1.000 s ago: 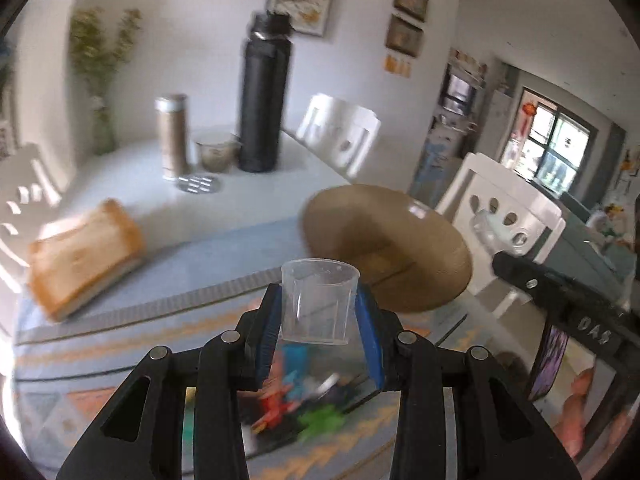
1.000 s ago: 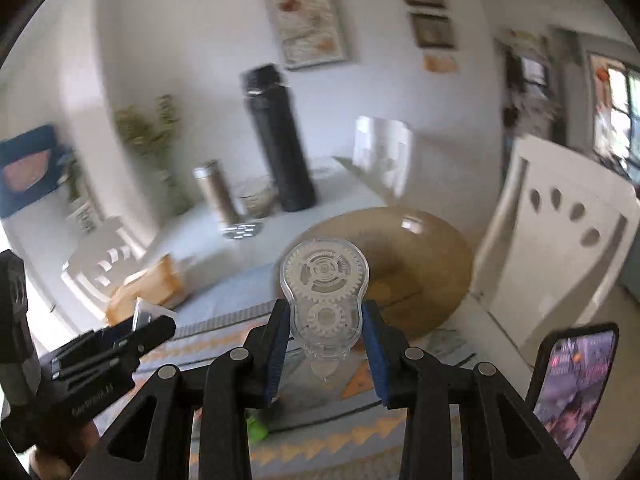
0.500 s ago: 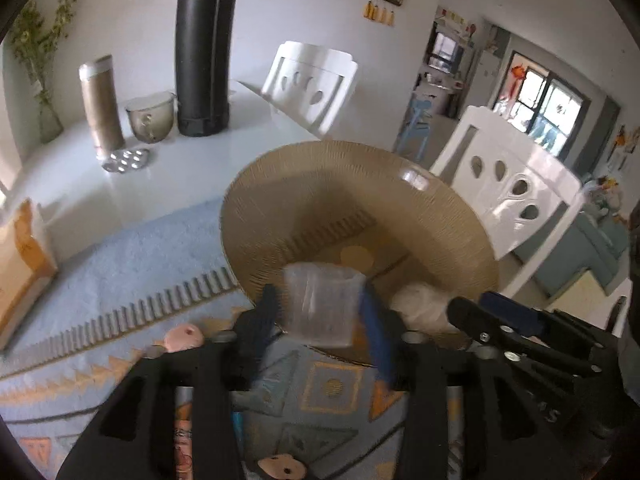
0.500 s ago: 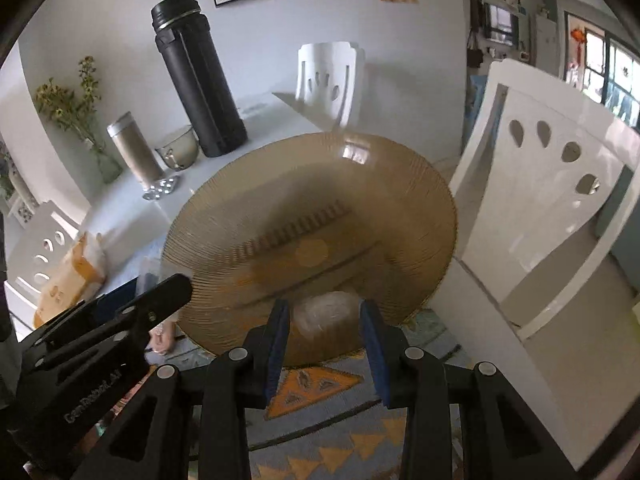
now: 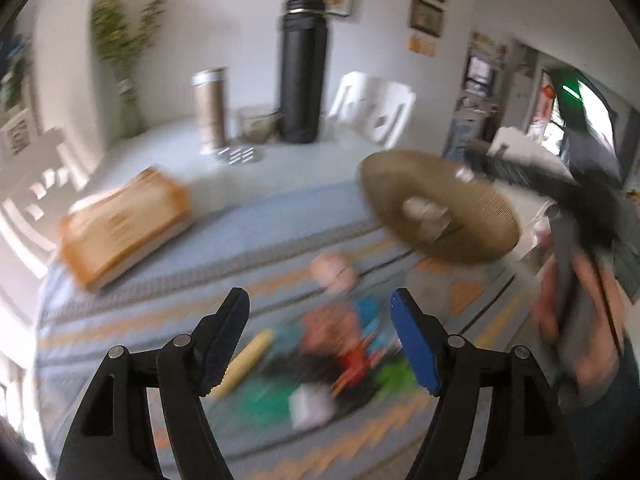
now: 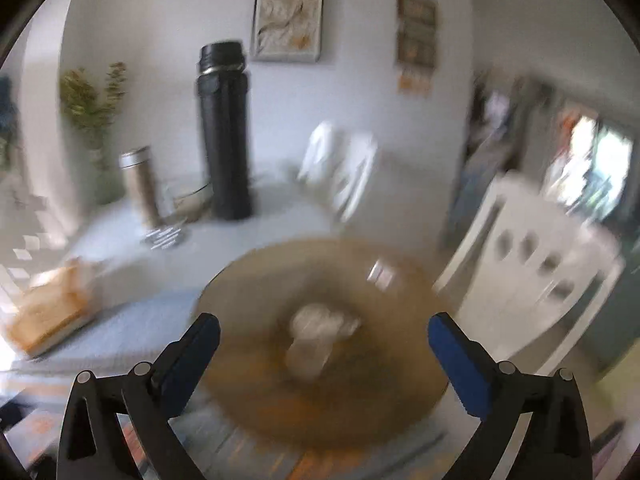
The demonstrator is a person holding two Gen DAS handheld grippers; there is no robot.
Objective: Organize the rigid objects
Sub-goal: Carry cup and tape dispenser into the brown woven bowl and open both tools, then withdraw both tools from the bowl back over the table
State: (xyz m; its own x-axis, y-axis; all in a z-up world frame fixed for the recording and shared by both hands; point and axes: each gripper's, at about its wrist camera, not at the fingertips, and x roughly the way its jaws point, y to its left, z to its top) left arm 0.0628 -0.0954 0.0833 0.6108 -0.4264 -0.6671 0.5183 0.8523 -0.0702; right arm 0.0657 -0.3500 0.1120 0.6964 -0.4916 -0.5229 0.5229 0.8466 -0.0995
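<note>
Left wrist view: left gripper [image 5: 320, 334] empty, jaws opening, nothing between the blue ribbed pads, aimed down at a blurred heap of small toys [image 5: 340, 356] on the patterned cloth [image 5: 132, 320]. Off to the right, brown ridged plate [image 5: 472, 204] with two pale, see-through plastic pieces [image 5: 426, 214] lying in its hollow, too smeared to tell apart. Beyond it a person's hand [image 5: 576, 308] carrying the other tool. Further back a tall matte black flask [image 5: 302, 68], a slim metal tumbler [image 5: 210, 108], a flat tan box [image 5: 120, 224]. Right wrist view: right gripper [image 6: 324, 354] released, jaws opening wide and empty, hanging over the same plate [image 6: 260, 380], the clear pieces [image 6: 316, 336] resting near its centre, apart from both pads. Likely risks: light hollow plastic sliding or tipping on the smooth plate if clipped by a spread jaw on withdrawal; plate sitting close to the table edge beside the white chair [image 6: 532, 280], so a knock could push it off; heavy blur suggesting fast motion, making a poor pick from the crowded, hard-edged toy heap probable.
</note>
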